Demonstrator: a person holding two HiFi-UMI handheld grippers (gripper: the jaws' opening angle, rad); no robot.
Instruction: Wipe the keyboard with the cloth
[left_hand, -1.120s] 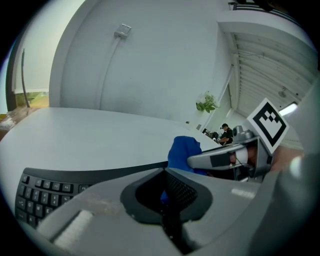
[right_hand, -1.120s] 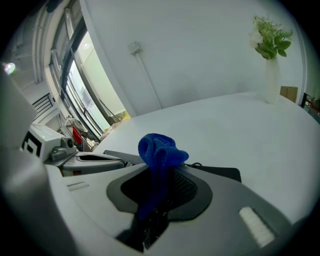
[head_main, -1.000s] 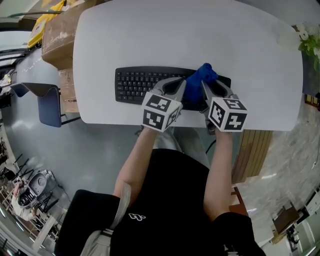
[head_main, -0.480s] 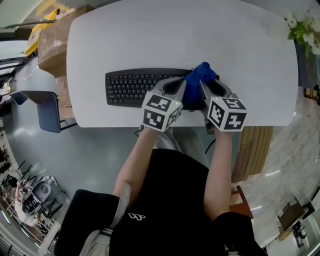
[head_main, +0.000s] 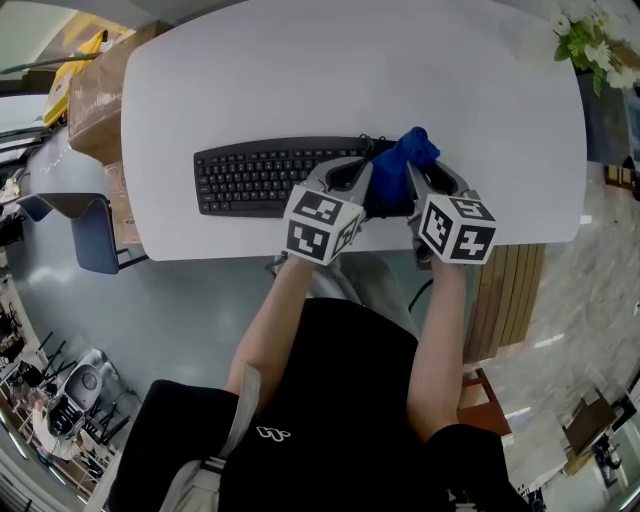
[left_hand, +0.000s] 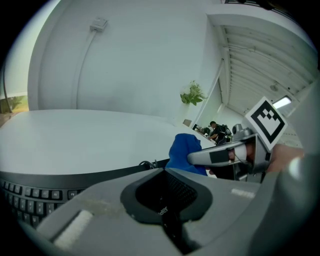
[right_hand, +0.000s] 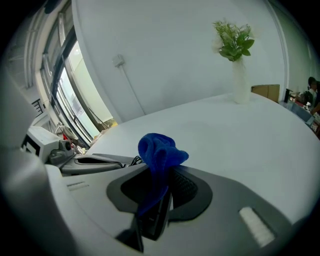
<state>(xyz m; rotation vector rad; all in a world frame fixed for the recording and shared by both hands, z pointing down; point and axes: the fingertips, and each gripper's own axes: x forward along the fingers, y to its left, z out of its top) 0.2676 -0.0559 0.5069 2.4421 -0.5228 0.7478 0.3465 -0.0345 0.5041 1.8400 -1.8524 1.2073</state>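
Right claw (right_hand: 154, 217) pinched shut on bunched blue cloth (right_hand: 159, 150); the cloth stands up out of the jaws, centre of frame. Left claw (left_hand: 167, 227) closed, nothing in it. Head view: cloth sits over right end of black keyboard (head_main: 255, 175) on white desk (head_main: 350, 70), left claw just beside it, on its left. White vase (right_hand: 240, 82) holds green sprigs (right_hand: 233, 37), upper right. Brown cardboard box (head_main: 95, 75) upper left, contents hidden.

Keyboard (head_main: 250, 178) right end hidden beneath cloth (head_main: 400, 165), plant (head_main: 590, 42) cut off at edge
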